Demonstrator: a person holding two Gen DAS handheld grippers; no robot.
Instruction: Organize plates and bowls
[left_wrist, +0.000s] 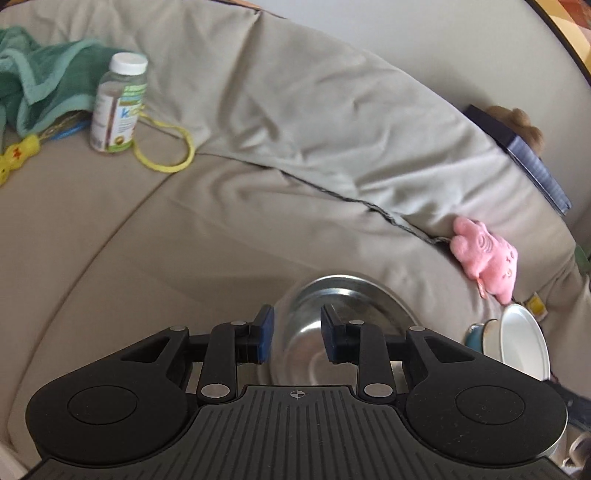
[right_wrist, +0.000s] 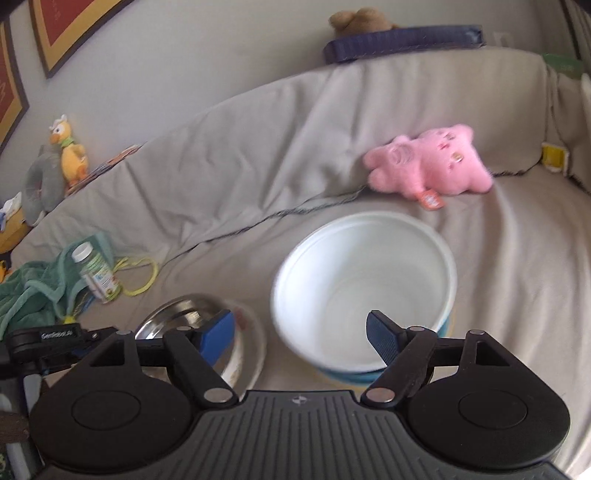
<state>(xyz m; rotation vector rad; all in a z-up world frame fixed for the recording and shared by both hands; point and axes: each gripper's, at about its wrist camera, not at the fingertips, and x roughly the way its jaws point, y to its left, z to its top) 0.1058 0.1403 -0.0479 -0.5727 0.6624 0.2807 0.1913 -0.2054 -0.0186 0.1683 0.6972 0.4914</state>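
Observation:
A shiny steel bowl (left_wrist: 332, 332) rests on the grey sofa seat, and in the right wrist view this steel bowl (right_wrist: 177, 314) sits in a white plate (right_wrist: 253, 343). My left gripper (left_wrist: 297, 334) is open. One pad is outside the bowl's near-left rim and the other over its inside, with a clear gap between them. A white bowl with a blue outside (right_wrist: 364, 288) stands on the seat to the right. My right gripper (right_wrist: 301, 336) is wide open at its near edge, with the right fingertip (right_wrist: 382, 338) over the rim. That white bowl (left_wrist: 524, 339) shows at the left wrist view's right edge.
A pink plush toy (right_wrist: 428, 166) lies against the sofa back (right_wrist: 258, 147) behind the white bowl. A white-capped bottle (left_wrist: 118, 103), a green towel (left_wrist: 40, 77) and a yellow cord (left_wrist: 166, 147) lie at the far left. A navy pad (right_wrist: 402, 42) tops the backrest.

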